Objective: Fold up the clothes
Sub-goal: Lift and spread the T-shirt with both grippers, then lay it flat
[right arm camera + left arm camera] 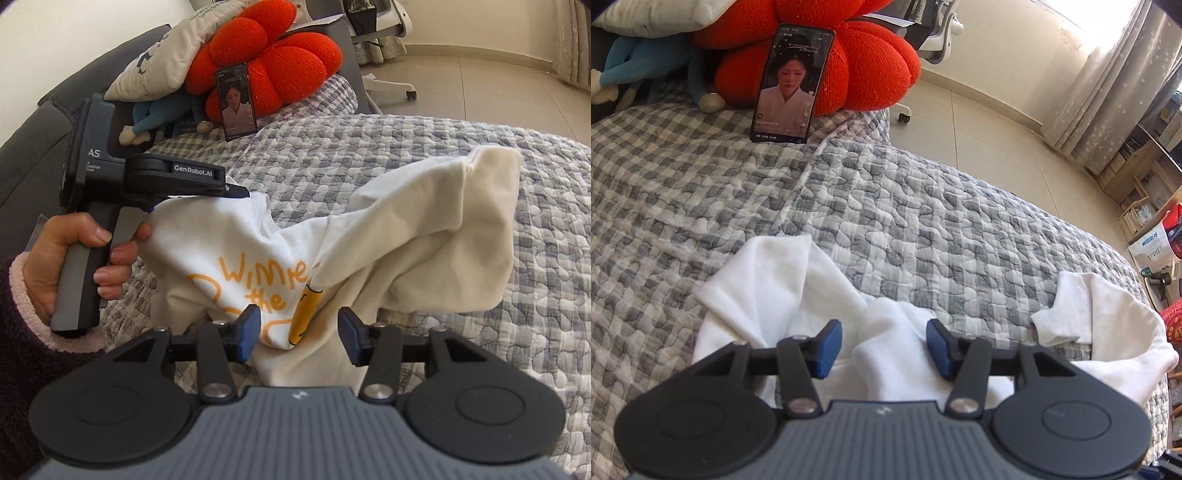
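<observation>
The step in hand looks like the opening one: getting a crumpled white shirt [388, 236] up off the bed and spread out before any fold is made. Going left to right in the right wrist view, a bare hand [74, 258] in a dark fuzzy sleeve with a pink cuff holds the handle of the left gripper [236, 192] at about 9 o'clock; its slim dark fingers reach toward 3 o'clock and touch the top edge of the shirt, and from this side they look pinched together on it. The left wrist view disagrees: there the blue-padded fingers [827, 347] stand apart with a soft hump of white cloth between them, so the left grip is best called undecided. Further right, at 6 o'clock, the right gripper [299, 332] has its blue fingers [249, 330] spread wide around the lower bunch of the shirt, squeezing nothing. The shirt is limp, matte cotton knit, with orange handwritten lettering and a yellow drawn shape on its front, and it sags in loose folds toward 3 o'clock above the bed [480, 155]. The bed wears a quilted cover in grey and white checks, puckered into pebble shapes. At 12 o'clock a phone [236, 101] leans on a plump red knitted cushion [273, 59]. The next move probably calls for closing on a hem or shoulder and drawing the cloth flat.
</observation>
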A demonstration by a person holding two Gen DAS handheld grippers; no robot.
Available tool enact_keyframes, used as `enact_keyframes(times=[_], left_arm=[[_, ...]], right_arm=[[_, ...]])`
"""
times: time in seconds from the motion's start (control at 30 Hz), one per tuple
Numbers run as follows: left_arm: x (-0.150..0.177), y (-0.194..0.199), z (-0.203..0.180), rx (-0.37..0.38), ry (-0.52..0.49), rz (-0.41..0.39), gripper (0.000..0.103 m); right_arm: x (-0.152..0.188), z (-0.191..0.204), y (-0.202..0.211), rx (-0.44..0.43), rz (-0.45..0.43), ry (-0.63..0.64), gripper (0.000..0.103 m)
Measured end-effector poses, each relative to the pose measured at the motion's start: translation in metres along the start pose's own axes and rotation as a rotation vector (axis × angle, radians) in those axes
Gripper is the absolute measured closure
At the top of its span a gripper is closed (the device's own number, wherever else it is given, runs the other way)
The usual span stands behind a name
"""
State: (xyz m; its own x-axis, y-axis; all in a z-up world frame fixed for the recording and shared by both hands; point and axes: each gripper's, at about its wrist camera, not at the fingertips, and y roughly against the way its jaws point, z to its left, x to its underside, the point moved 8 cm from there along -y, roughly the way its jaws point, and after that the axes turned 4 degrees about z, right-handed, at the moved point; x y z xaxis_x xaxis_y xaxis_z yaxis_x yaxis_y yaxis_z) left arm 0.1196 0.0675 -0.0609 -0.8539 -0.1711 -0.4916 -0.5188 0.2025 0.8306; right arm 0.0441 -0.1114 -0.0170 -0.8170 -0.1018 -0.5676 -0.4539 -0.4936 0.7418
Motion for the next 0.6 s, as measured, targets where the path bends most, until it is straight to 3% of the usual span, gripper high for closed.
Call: enact_keyframes(times=[0.13, 0.27, 0.4, 0.5, 0.6], left_arm=[[0.006, 0.001, -0.002, 0.041, -0.006, 0.021, 0.086], [0.013, 0.011, -0.004, 0.043, -0.022, 0.005, 0.089], [0.020, 0.025, -0.007, 0.055, -0.038, -0.016, 0.090], [0.024, 0.032, -0.009, 0.065, -0.052, -0.022, 0.090], [0.027, 0.036, -0.010, 0.077, -0.063, -0.021, 0.090]], right_arm=[[-0.017, -0.003, 0.026, -0.029, -0.095, -0.011, 0.052], [-0.037, -0.009, 0.034, 0.022, -0.184, -0.014, 0.052], [-0.059, -0.015, 0.020, 0.182, -0.238, 0.054, 0.052], [-0.073, -0.020, -0.005, 0.275, -0.235, 0.089, 0.050], [-0.077, -0.026, -0.029, 0.289, -0.186, 0.080, 0.050]])
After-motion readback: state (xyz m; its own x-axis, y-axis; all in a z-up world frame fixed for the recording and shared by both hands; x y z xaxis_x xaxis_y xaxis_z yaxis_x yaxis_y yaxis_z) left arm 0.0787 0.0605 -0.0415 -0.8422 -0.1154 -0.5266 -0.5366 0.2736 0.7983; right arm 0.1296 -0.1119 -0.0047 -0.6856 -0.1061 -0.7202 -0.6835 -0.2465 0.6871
